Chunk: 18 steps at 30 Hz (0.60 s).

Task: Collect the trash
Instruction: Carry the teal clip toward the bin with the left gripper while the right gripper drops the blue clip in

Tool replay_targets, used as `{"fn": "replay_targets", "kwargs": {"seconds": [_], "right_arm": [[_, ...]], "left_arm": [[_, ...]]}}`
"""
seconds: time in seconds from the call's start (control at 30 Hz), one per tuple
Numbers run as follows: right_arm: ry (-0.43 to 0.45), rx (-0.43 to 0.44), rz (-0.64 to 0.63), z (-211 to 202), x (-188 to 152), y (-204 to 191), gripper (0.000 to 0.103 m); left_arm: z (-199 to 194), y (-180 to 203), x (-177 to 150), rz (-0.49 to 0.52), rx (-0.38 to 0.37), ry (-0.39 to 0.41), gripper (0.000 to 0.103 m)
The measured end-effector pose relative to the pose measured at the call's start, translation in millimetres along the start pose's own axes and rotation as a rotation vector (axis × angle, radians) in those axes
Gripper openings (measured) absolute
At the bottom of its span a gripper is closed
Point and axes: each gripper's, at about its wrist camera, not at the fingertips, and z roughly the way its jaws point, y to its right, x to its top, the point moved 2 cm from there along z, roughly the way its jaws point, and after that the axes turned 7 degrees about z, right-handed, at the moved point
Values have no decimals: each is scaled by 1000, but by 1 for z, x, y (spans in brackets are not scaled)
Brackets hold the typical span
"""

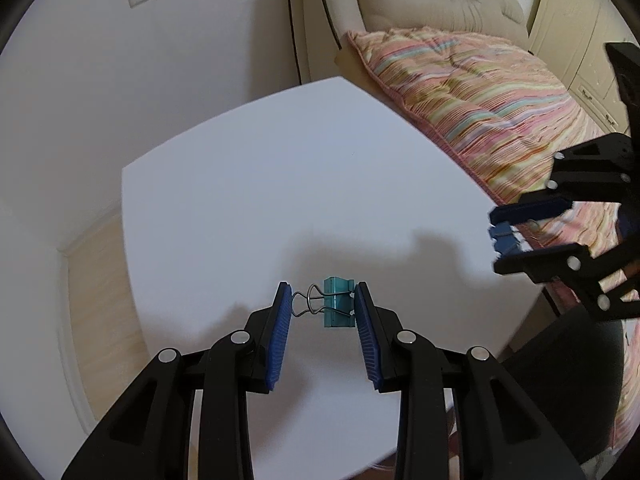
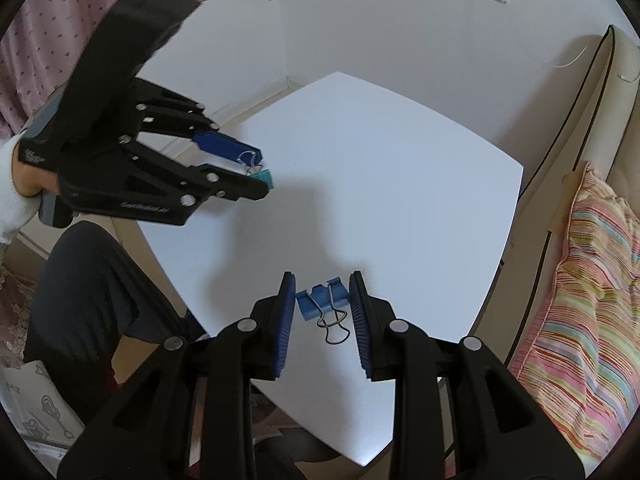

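Left gripper (image 1: 323, 300): clamped on a teal binder clip (image 1: 338, 307), which is held across the blue pads (image 1: 280, 336) near their tips; the clip's wire handles are turned toward the left pad and its teal body is pressed against the right one.
Teal binder clip, height: seen from the right wrist view (image 2: 262, 176), it is carried clear above the white table (image 2: 380, 168), with a shadow thrown on the top beneath it.
Right gripper (image 2: 322, 300): closed on a blue binder clip (image 2: 322, 300), which is gripped between the pad tips; the wire handles hang back toward the camera.
Blue binder clip, place: in the left wrist view (image 1: 505, 238) it is seen at the tips of the right gripper (image 1: 500, 236), beyond the table's right edge as framed there.
Table: a white top (image 1: 280, 184) lies ahead of and below both grippers.
Surroundings: a striped quilt (image 1: 480, 108) is spread to the right of the table; a white sleeve (image 2: 10, 184) is visible behind the left gripper (image 2: 262, 172).
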Motion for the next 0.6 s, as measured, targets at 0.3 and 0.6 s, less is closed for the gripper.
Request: {"fn": "replay_targets", "kwargs": {"seconds": [0.3,0.6], "right_arm": [[52,-12,2,-23,-13,-25,27],[104,-20,1,-50,-42,-60,27]], "left_arm": [[-49,29,-29,7,21,78,32],[-90,60,-69,-1,39,145,32]]}}
